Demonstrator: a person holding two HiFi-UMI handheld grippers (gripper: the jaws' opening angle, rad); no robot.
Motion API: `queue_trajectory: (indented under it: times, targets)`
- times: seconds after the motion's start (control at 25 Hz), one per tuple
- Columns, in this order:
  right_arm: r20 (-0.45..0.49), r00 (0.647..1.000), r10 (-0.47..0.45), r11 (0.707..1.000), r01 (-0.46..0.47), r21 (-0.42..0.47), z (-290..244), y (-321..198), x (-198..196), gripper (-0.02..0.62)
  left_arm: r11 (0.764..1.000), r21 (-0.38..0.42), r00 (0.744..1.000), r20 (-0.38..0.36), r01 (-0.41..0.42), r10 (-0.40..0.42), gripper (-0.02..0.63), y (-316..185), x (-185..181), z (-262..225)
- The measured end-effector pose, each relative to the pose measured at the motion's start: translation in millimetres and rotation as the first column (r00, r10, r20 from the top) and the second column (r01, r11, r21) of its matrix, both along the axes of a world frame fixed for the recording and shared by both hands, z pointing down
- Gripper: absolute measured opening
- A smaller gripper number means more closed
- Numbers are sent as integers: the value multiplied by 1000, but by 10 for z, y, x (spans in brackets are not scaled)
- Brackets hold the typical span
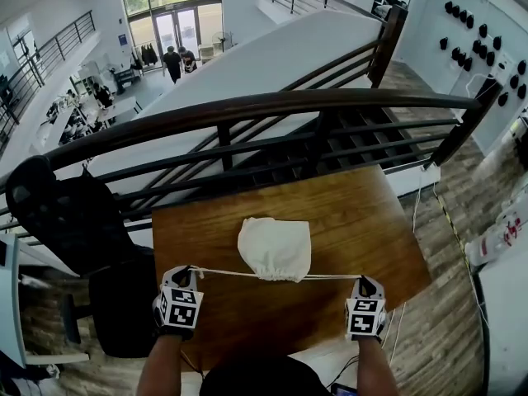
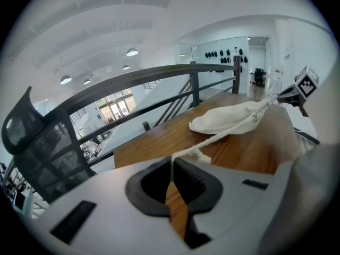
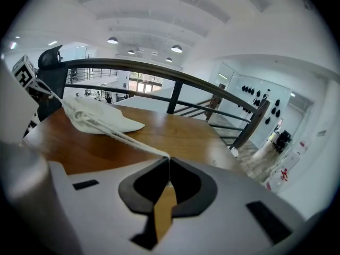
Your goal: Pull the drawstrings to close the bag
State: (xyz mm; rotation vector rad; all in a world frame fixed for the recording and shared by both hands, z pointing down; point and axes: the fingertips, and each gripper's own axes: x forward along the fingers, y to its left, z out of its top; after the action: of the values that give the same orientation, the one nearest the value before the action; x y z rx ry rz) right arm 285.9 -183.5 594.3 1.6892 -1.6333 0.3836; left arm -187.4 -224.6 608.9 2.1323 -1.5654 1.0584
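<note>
Closest to the lens in the left gripper view, the left tool (image 2: pixel 171 166) has its dark jaws pressed together on the left drawstring (image 2: pixel 223 134). A knot in the cord sits just ahead of the jaws. The right gripper view shows the same on the other side: the right tool (image 3: pixel 168 166) is clamped on the right drawstring (image 3: pixel 119 136), which runs taut from the jaws to the cloth.

Neither pinch can be made out from the head view, but only that view shows the whole layout. The cream bag (image 1: pixel 275 248) lies on the wooden bench (image 1: pixel 363 221) between the two tools, with its gathered mouth toward the person. The two cords stretch out from it, left and right, in a nearly straight line.

Each gripper view catches what the head view sees only from above: the bag lying low and flat on the wood, with the other tool's marker cube (image 2: pixel 306 82) beyond it.

A dark railing (image 1: pixel 247 106) runs behind the bench, and a black mesh chair (image 1: pixel 66 213) stands at its left. Only the head view looks over the railing to a lower floor with people.
</note>
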Motion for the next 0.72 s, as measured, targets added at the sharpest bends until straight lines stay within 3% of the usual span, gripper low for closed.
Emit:
queue_trajectory:
  times: [0.12, 0.4, 0.72]
  targets:
    - [11, 1000, 8, 1000, -8, -9, 14, 36, 16, 2, 1000, -3, 1000, 21, -18, 18, 15, 25, -40, 2]
    - [11, 1000, 15, 1000, -15, -15, 54, 76, 26, 3, 999, -31, 999, -24, 24, -24, 15, 77, -52, 81]
    - [-12, 1000, 16, 999, -16, -39, 83, 85, 55, 3, 1000, -19, 1000, -22, 2, -3, 15, 85, 14, 48]
